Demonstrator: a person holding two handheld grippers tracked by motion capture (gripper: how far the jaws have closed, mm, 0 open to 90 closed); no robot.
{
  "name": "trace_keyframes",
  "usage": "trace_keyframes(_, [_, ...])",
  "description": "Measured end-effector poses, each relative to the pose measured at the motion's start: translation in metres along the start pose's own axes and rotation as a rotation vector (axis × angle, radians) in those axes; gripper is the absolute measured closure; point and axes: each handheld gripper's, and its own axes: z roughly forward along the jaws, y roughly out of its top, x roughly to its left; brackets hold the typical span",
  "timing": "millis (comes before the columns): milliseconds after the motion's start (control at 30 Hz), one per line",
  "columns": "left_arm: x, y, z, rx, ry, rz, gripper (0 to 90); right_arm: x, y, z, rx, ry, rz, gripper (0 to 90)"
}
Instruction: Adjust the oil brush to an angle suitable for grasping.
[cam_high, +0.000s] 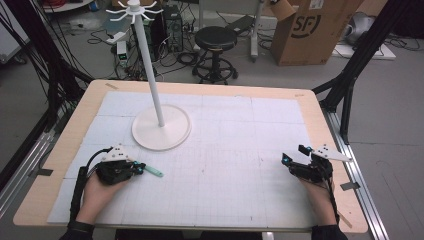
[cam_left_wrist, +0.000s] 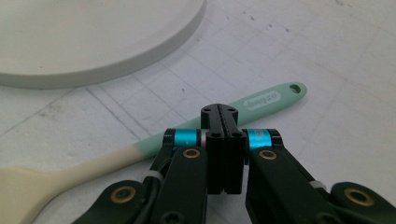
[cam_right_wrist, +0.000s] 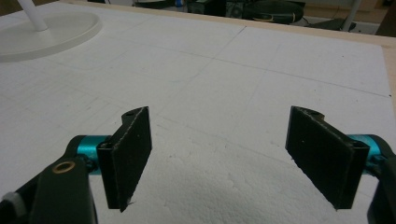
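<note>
Black jaws of the left gripper (cam_left_wrist: 223, 116) are clamped together on the mint-green handle of a cream-headed silicone spatula (cam_left_wrist: 140, 151); its white lettering is too blurred to read. It lies on the white gridded table (cam_high: 225, 165) just beside the round white stand base (cam_high: 161, 128). Well apart, the right gripper (cam_right_wrist: 229, 154) holds its jaws wide over bare table, and an "SF" cardboard box (cam_high: 312, 30) stands behind.

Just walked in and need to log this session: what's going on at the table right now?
A person sits at a foam-covered table with a gripper in each hand. The left gripper has its jaws shut on the mint-green handle of a spatula, whose cream blade points the other way, beside the round base of a white hanging stand. The right gripper rests near the right edge, jaws wide open with nothing between them. The stand's hooks carry nothing yet.
</note>
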Motion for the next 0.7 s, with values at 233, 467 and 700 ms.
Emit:
trace_keyframes(233, [0.001,0.006,0.010,-0.016,0.038,-0.018,89.7,0.000,0.000,0.000,-0.001,0.001,-0.002,22.1])
trace_keyframes(467, [0.004,0.012,0.017,-0.020,0.081,-0.051,89.7,0.000,0.000,0.000,0.003,0.003,0.003,22.1])
trace_keyframes(700, [0.006,0.013,0.012,-0.060,0.084,-0.061,88.4,0.001,0.000,0.001,0.008,0.005,0.003,22.1])
